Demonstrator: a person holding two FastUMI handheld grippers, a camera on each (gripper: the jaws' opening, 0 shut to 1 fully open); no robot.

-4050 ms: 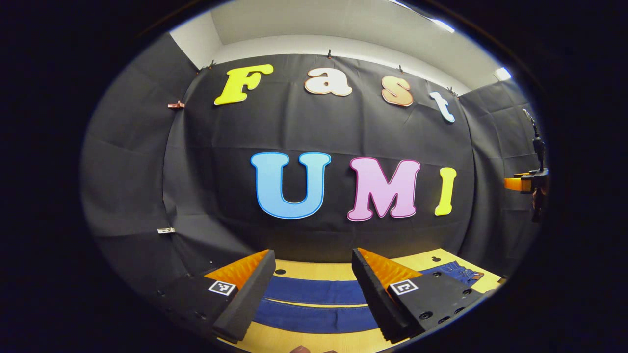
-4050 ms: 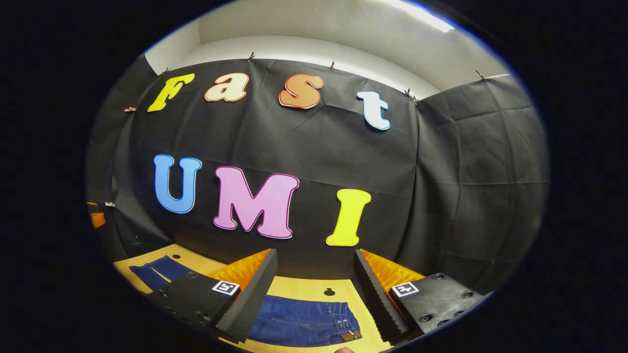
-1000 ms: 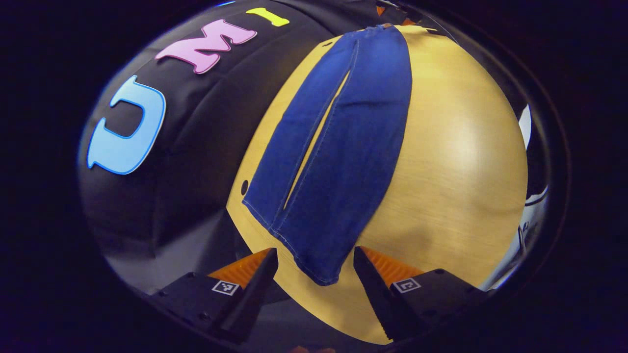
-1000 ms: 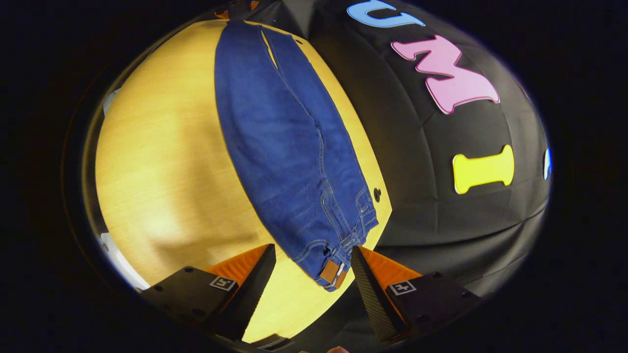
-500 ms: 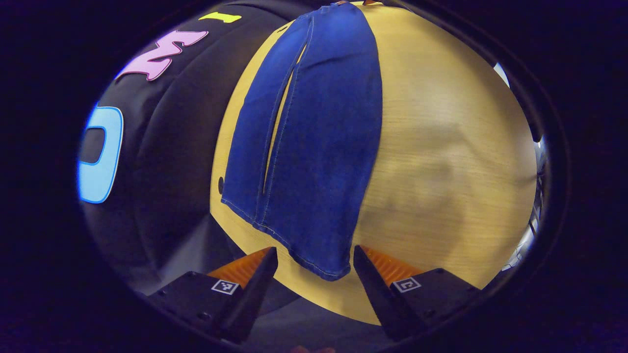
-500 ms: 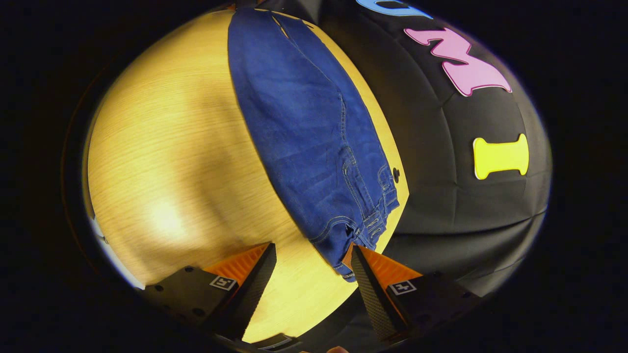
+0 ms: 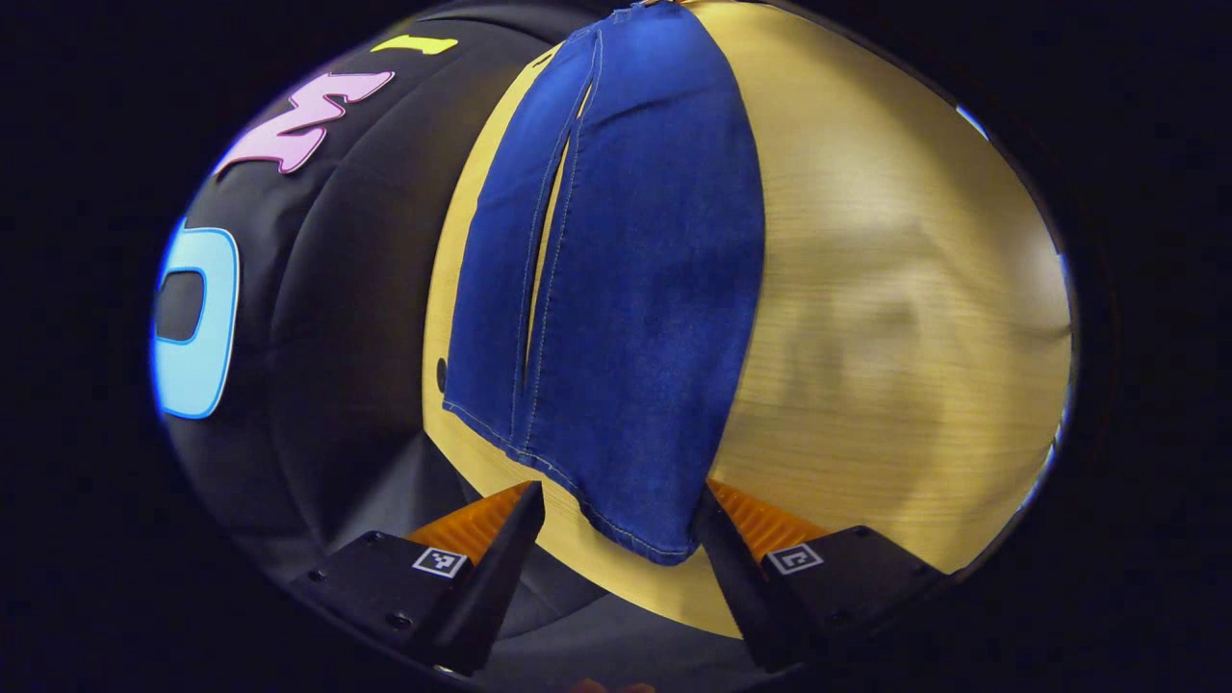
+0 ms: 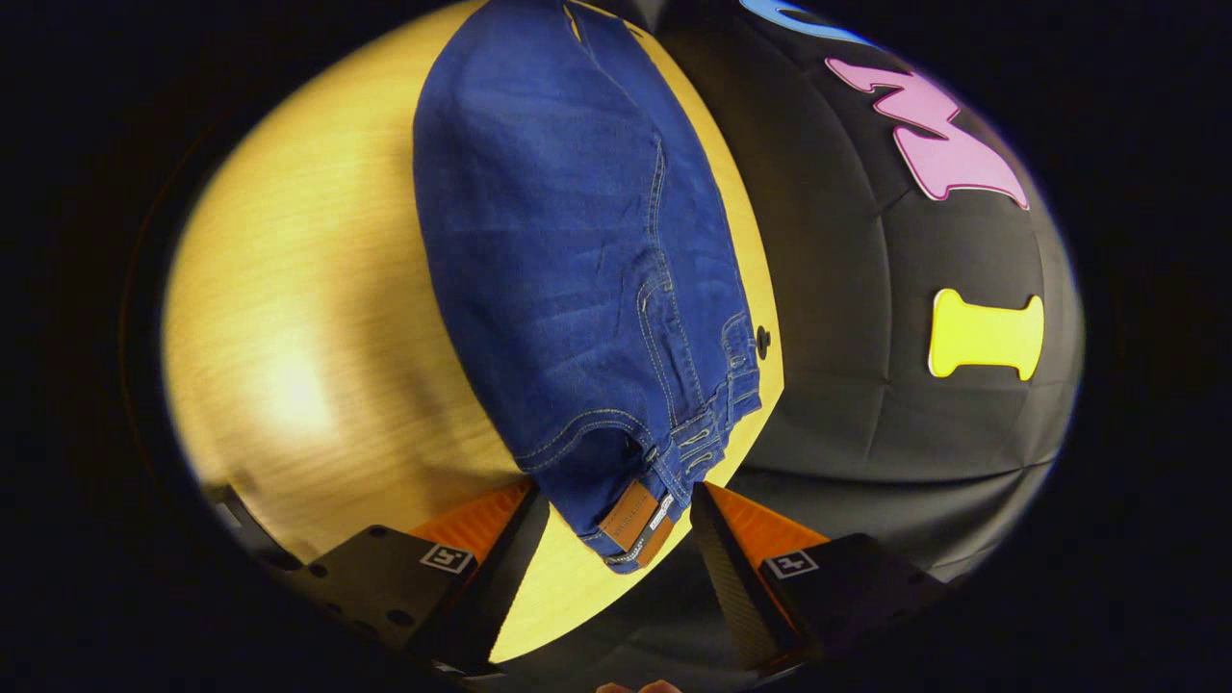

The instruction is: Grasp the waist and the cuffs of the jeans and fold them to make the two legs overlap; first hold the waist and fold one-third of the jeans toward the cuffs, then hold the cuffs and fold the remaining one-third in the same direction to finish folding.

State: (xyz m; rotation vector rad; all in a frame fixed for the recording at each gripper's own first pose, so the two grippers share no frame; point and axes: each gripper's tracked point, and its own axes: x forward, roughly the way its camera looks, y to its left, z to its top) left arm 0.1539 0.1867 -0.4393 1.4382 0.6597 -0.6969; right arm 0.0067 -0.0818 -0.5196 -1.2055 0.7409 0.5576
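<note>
The jeans [image 7: 616, 289] lie flat along the far side of the wooden surface [image 7: 895, 318], the left tongs [image 7: 616, 525] spread wide at a cuff [image 7: 635, 525] and the right tongs [image 8: 616, 525] spread wide at the waist [image 8: 635, 515], neither gripping.

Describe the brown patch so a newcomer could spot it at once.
Start at the table, where the jeans lie flat. Follow them to the waist corner between the right gripper fingers. There sits the patch, the only brown piece on the blue denim.
</note>
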